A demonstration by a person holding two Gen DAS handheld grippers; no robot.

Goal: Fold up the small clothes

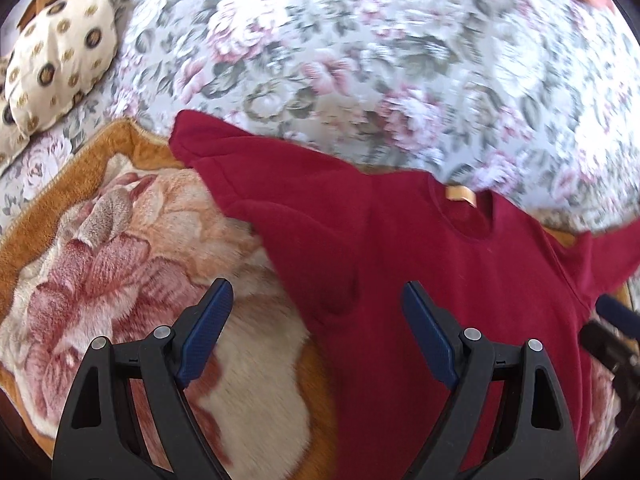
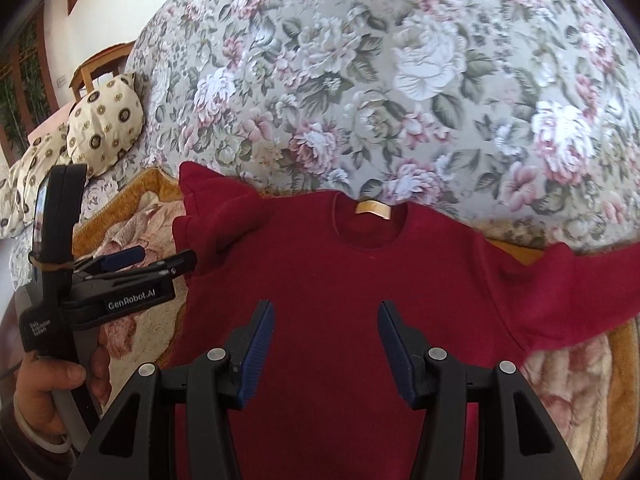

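Red sweater lies flat on the blanket. Both the left gripper and right gripper hang apart, empty. Pinch the sleeve near its cuff; fold it squarely inward.

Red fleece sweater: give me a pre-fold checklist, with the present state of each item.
1. Red fleece sweater lies flat, neck opening toward the sofa back: ok.
2. Left sleeve straight: not ok, bunched and folded near the shoulder.
3. Right sleeve spread outward: ok, though its cuff is out of frame.
4. Left tool open and empty: ok.
5. Right tool open above the chest: ok.
6. Bottom hem: cannot tell, hidden below both views.
7. Plush floral blanket under the sweater smooth: ok where visible.
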